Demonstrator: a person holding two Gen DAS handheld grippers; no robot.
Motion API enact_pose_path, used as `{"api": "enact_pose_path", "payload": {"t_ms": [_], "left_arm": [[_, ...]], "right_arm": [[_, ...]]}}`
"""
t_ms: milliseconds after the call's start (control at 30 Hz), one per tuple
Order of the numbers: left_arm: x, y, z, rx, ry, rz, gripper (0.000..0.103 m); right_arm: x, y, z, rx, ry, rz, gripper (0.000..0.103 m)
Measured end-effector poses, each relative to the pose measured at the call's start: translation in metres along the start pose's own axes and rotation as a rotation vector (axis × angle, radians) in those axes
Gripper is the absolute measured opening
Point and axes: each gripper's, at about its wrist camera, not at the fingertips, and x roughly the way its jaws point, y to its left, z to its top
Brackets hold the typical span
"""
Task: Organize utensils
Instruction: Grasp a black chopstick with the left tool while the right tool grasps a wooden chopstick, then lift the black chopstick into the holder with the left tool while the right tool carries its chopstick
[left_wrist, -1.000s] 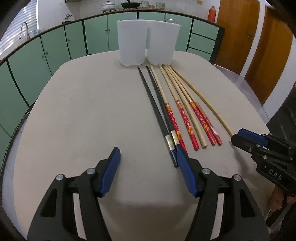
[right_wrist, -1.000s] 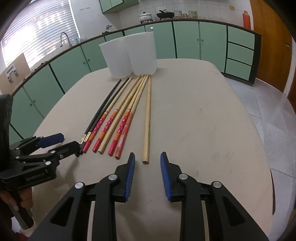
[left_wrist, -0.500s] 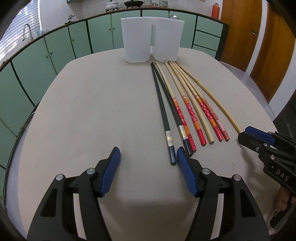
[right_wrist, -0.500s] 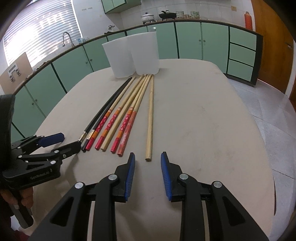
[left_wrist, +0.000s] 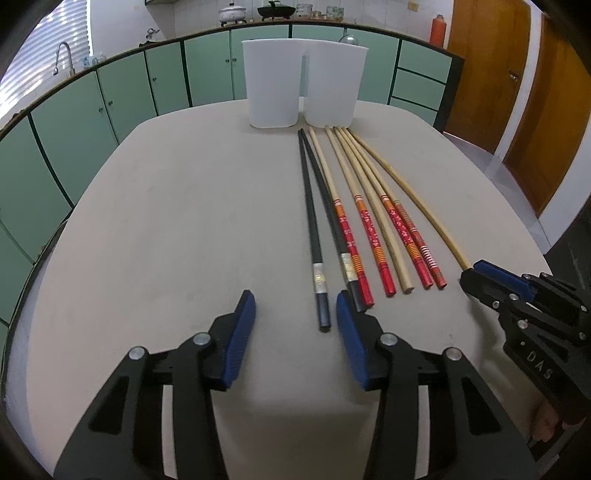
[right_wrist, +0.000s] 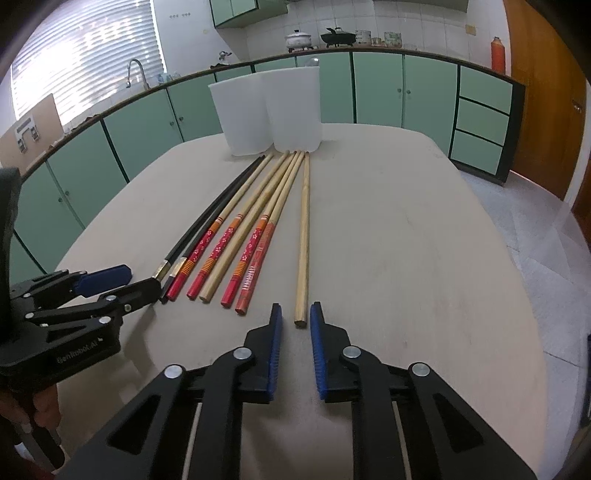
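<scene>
My left gripper (left_wrist: 295, 306) and right gripper (right_wrist: 295, 317) were closing their ribbed blue jaws, gripping nothing, around slender chopsticks (left_wrist: 373, 229) fanned across the matte beige tabletop (left_wrist: 166, 221).

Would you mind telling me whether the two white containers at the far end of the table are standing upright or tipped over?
Upright. Both white containers stand on their bases side by side, rims up, behind the chopsticks' tips. Whether anything is inside cannot be told.

Green cabinets (left_wrist: 122, 99), wood doors (left_wrist: 476, 66)
</scene>
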Motion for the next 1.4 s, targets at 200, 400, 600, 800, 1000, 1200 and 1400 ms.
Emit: {"api": "enact_pose_path", "payload": {"t_ms": [200,400,600,800,1000,1200,1400], "left_arm": [[0.002,-0.007,0.001,-0.010,-0.018,0.002,0.012],[0.000,-0.006,0.003,-0.018,-0.004,-0.022,0.006],[-0.019,0.004,0.014,-0.018,-0.044,-0.010,0.006],[-0.054,0.012,0.036,-0.016,-0.140,-0.010,0.006],[-0.090,0.015,0.064,-0.006,-0.255,-0.013,0.006],[-0.111,0.014,0.097,-0.003,-0.327,-0.047,0.006],[-0.120,0.011,0.119,0.003,-0.341,-0.084,0.006]], "right_arm": [[0.001,-0.001,0.001,0.002,0.002,-0.013,0.007],[-0.005,-0.003,0.003,-0.004,0.000,-0.008,0.007],[-0.023,-0.012,0.013,-0.004,-0.040,-0.005,0.007],[-0.046,-0.020,0.034,0.000,-0.098,0.010,0.007],[-0.078,-0.028,0.065,0.020,-0.172,0.034,0.007],[-0.107,-0.034,0.102,0.028,-0.242,0.065,0.007],[-0.127,-0.038,0.143,0.021,-0.269,0.096,0.007]]}}
